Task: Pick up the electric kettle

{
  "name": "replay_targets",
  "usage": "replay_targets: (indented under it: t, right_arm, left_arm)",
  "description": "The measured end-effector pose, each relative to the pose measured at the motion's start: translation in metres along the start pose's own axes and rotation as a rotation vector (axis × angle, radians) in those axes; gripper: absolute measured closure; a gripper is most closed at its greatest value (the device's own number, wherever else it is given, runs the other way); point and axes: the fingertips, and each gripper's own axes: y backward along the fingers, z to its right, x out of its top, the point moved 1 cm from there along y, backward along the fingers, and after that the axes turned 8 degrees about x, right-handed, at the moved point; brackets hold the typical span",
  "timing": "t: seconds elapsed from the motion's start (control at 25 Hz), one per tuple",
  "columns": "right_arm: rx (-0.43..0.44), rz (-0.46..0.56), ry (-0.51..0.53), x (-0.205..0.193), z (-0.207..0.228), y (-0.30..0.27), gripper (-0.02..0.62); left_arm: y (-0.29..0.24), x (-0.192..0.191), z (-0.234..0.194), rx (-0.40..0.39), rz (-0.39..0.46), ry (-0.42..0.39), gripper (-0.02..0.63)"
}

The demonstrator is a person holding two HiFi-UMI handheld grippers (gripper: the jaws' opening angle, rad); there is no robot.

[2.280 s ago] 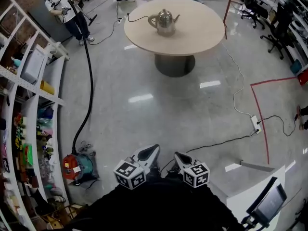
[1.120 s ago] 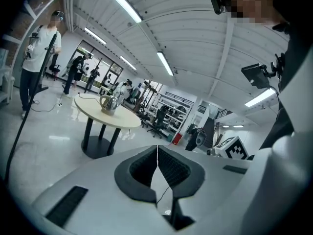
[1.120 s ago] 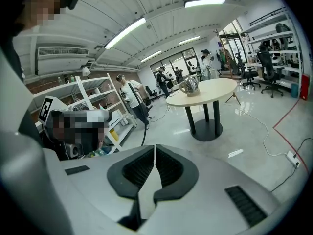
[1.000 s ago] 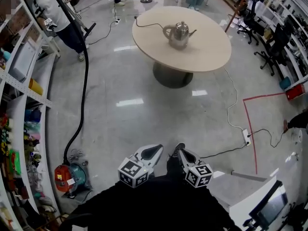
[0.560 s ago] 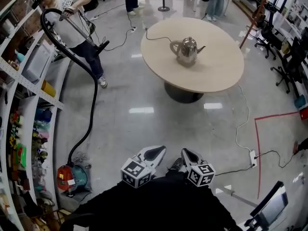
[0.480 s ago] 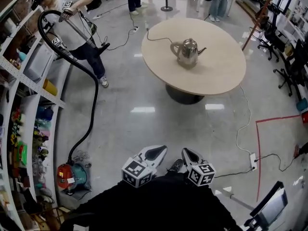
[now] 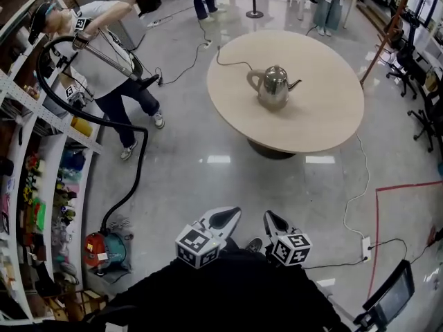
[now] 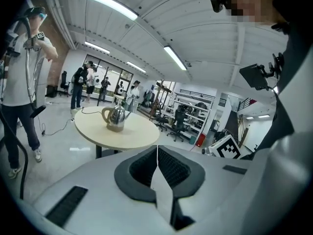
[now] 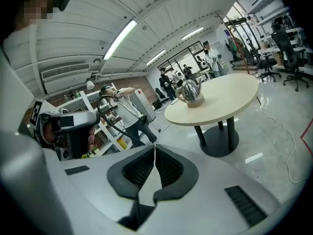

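The kettle (image 7: pixel 272 87) stands upright on the round table (image 7: pixel 325 126), a little toward the nine o'clock side of the top's centre. It lies well apart from both grippers, at about twelve o'clock from them across a stretch of bare floor.

The left gripper (image 7: pixel 228 215) and the right gripper (image 7: pixel 268 218) sit side by side close to the person's body. Each has its jaws pressed together with nothing between them, as both gripper views show.

The kettle is polished metal, so its rounded body is probably slippery and too wide for a two-jaw grip. It may also hold water, which would make it heavy and prone to tipping toward the spout (image 7: pixel 295 84) at its three o'clock side.

The looped handle (image 7: pixel 252 80) at its nine o'clock side looks like the sensible place to clamp: stiff, narrow and close to the body. A cord (image 7: pixel 232 63) runs from the kettle toward eleven o'clock and over the table edge. It could drag or snag when the kettle lifts, unless the kettle separates from a base; the views do not show that clearly.
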Motion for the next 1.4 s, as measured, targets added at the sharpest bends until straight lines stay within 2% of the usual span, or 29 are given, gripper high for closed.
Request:
replay_targets:
  t: [0.24,0.52,0.76,1.04,1.4]
  right_arm:
    - [-0.031,-0.015,-0.002,0.02,0.032,-0.033,0.577]
    - [-0.172,0.021,0.011,0.08,0.068,-0.077,0.577]
    - [-0.225,0.038,-0.006,0.119,0.08,-0.139,0.577]
    - [-0.265,-0.006,-0.03,0.134,0.095,-0.185,0.577]
    - [-0.227,-0.006,-0.075,0.155,0.139,-0.22,0.577]
  left_arm:
    - [-0.045,0.014,-0.039,-0.012,-0.006,0.046,0.586]
    - [-0.108,0.07,-0.086,-0.157,0.0,0.027,0.586]
    - [-0.149,0.107,-0.147,-0.227,-0.015,0.009,0.586]
    - [-0.182,0.113,-0.205,-0.24,-0.064,0.032,0.586]
    - [-0.233,0.127,-0.222,-0.222,-0.085,0.018,0.586]
